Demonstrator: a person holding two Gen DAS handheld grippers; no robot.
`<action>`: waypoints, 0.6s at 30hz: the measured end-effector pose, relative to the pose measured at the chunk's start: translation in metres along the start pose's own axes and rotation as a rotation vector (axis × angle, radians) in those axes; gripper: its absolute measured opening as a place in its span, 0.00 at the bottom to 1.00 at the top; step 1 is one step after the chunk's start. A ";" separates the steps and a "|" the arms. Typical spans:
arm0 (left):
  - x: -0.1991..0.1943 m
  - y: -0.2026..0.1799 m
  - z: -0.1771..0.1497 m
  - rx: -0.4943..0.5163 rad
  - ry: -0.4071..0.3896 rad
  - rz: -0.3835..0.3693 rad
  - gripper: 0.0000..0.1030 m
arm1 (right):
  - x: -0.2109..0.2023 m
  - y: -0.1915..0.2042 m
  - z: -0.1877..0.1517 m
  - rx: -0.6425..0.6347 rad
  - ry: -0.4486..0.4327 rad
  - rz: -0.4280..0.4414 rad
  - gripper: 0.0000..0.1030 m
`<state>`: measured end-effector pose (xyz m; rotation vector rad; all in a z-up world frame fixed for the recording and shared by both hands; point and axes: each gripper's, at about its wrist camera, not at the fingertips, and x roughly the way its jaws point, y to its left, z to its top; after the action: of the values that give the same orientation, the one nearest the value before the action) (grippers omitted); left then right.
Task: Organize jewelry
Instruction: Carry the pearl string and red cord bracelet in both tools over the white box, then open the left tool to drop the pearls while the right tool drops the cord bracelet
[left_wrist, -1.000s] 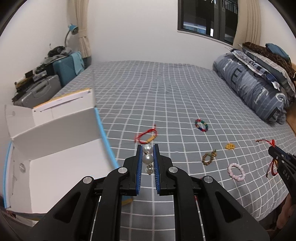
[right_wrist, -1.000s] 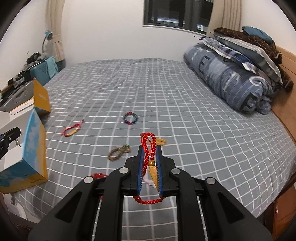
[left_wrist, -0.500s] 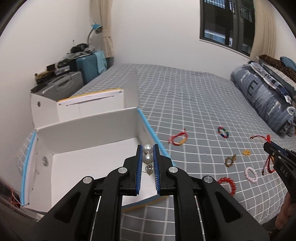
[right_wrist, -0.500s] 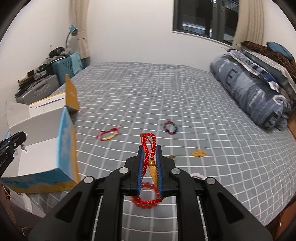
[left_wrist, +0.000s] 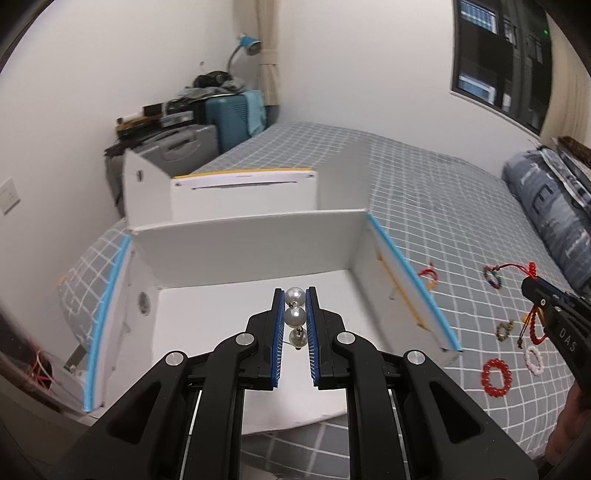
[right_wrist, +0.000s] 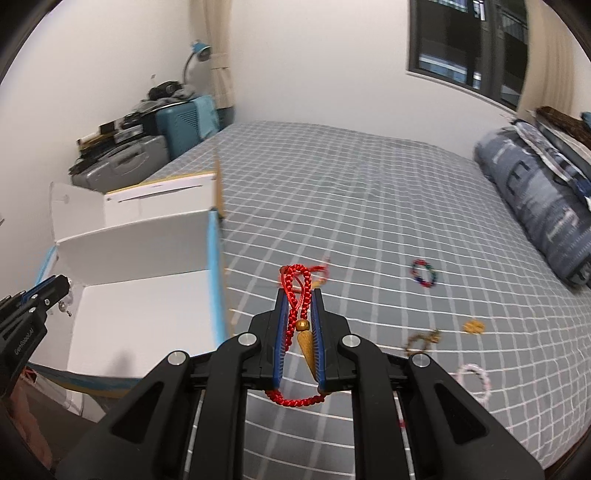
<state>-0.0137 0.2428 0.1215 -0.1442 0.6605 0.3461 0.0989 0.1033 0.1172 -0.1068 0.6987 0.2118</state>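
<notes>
My left gripper (left_wrist: 295, 293) is shut on a pearl strand (left_wrist: 295, 315) and holds it over the open white box (left_wrist: 251, 251) with blue edges. My right gripper (right_wrist: 299, 295) is shut on a red braided cord bracelet (right_wrist: 295, 284) with a gold bead, to the right of the box (right_wrist: 140, 240). It also shows in the left wrist view (left_wrist: 532, 286). On the grey checked bedspread lie a red bead bracelet (left_wrist: 496, 377), a pink one (left_wrist: 534, 359), a multicoloured one (right_wrist: 423, 272), a bronze one (left_wrist: 504, 329), a small gold piece (right_wrist: 474, 326) and a red cord bracelet (left_wrist: 428, 277).
The box sits at the bed's left front corner. Suitcases (left_wrist: 207, 129) and clutter stand by the wall behind it. A folded blue duvet (right_wrist: 535, 199) and pillows lie along the bed's right side. A window (right_wrist: 465, 44) is on the far wall.
My left gripper has swung left with the pearls, from above the bedspread to above the inside of the box. My right gripper has moved left toward the box with the red cord.
</notes>
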 end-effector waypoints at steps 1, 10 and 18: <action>0.000 0.005 0.000 -0.006 0.000 0.007 0.11 | 0.003 0.010 0.002 -0.005 0.004 0.015 0.11; 0.015 0.048 -0.005 -0.058 0.040 0.077 0.11 | 0.036 0.084 0.009 -0.088 0.035 0.082 0.11; 0.046 0.082 -0.015 -0.087 0.110 0.120 0.11 | 0.081 0.123 0.001 -0.118 0.118 0.140 0.11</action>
<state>-0.0176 0.3278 0.0794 -0.2080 0.7651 0.4855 0.1322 0.2359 0.0622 -0.1843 0.8116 0.3835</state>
